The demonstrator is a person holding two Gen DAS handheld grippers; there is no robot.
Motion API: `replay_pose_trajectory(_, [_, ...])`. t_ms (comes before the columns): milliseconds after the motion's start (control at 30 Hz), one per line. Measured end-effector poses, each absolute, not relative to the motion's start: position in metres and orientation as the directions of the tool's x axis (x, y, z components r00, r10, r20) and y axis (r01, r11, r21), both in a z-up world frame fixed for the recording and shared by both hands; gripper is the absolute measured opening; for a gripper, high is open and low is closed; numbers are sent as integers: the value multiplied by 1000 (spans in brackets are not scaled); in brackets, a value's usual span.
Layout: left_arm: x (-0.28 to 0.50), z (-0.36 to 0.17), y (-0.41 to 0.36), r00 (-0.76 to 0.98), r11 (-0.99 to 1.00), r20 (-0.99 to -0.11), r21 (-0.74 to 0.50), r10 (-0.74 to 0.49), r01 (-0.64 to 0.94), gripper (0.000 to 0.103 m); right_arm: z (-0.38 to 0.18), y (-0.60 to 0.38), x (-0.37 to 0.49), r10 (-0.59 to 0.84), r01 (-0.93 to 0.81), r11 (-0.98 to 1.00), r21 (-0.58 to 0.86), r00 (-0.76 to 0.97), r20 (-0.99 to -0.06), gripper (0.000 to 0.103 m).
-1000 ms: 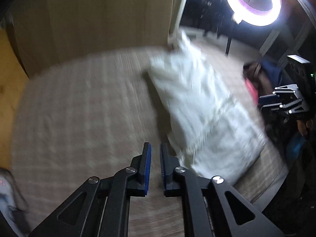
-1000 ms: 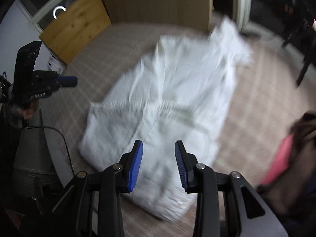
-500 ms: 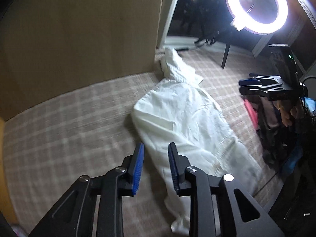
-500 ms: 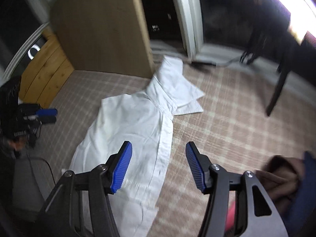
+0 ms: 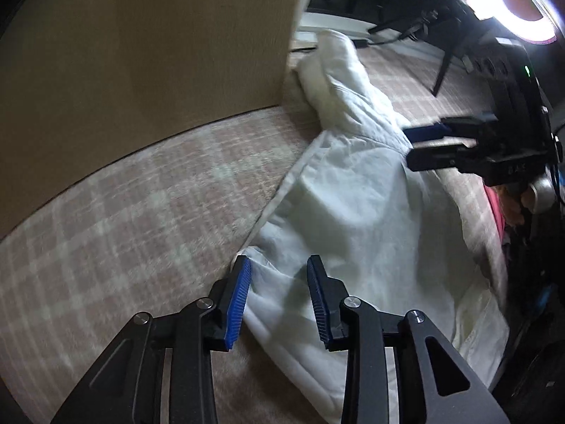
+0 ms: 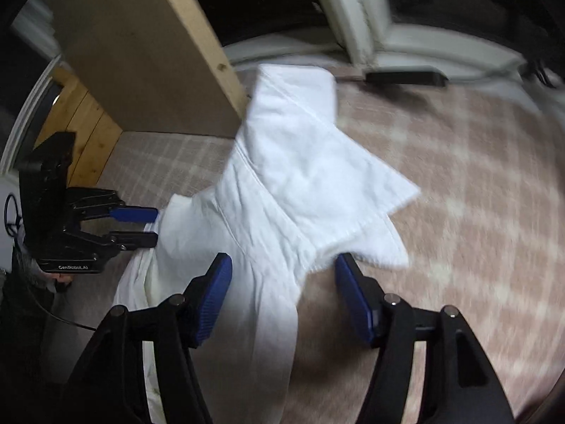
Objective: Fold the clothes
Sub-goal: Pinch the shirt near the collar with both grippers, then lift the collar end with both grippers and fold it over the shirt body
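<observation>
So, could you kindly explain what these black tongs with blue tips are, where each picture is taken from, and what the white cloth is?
There is no robot here: a person holds a two-finger gripper in each hand, and a fisheye camera on each looks forward along its fingers. One picture comes from the left gripper, the other from the right gripper; each also shows the other tool off to its side. A white shirt lies spread on a checked cover, beside a wooden panel. Nothing is held yet: both pairs of jaws are opening over the shirt's edges, with cloth showing between the blue pads but not pinched. A ring light glares in the left view.
</observation>
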State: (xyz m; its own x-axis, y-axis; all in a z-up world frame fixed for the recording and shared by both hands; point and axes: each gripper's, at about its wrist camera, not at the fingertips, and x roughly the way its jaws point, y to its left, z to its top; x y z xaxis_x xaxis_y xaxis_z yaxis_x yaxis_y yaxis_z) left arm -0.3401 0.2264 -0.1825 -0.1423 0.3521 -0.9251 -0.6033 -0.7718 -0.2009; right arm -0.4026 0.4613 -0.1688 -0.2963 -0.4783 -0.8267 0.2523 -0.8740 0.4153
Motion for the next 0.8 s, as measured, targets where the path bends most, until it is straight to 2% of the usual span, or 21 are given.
replay_pose_trajectory(67, [-337, -183, 231, -153, -751, -925, -176, 347, -637, 30, -168, 455, -402, -475, 284, -873, 396, -312, -823, 58])
replay_pose_trajectory(100, [-337, -182, 232, -159, -744, -926, -164, 343, -648, 23, -168, 453, -402, -478, 295, -870, 394, -312, -821, 46])
replay_pose_trajectory(133, [-339, -182, 232, -161, -742, -926, -161, 343, -651, 8, -169, 451, -403, -482, 302, -867, 396, -310, -819, 36])
replay_pose_trajectory(167, [-340, -182, 231, -153, -742, -924, -174, 350, -647, 6, -170, 452, -405, -495, 296, -861, 414, -301, -815, 23])
replay_pose_trajectory(267, [-334, -167, 227, -169, -737, -911, -185, 377, -650, 4, -166, 456, -404, -534, 282, -842, 460, -309, -787, 15])
replay_pose_trajectory(433, [-309, -119, 216, -247, -720, -869, -163, 428, -674, 4, -113, 455, -369, -551, 346, -832, 434, -426, -717, 13])
replay_pose_trajectory(600, [-249, -61, 203, -326, -678, -817, -105, 476, -727, 4, -49, 443, -291, -516, 448, -848, 283, -577, -633, 13])
replay_pose_trajectory(733, [-187, -41, 195, -359, -648, -797, -53, 485, -759, 4, -30, 426, -204, -451, 473, -872, 122, -682, -575, 13])
replay_pose_trajectory(767, [-170, -46, 190, -344, -647, -806, -62, 481, -760, 5, -34, 422, -180, -445, 475, -873, 113, -678, -586, 15])
replay_pose_trajectory(800, [-153, -50, 184, -327, -646, -815, -73, 477, -760, 6, -38, 420, -156, -436, 475, -874, 106, -668, -603, 21])
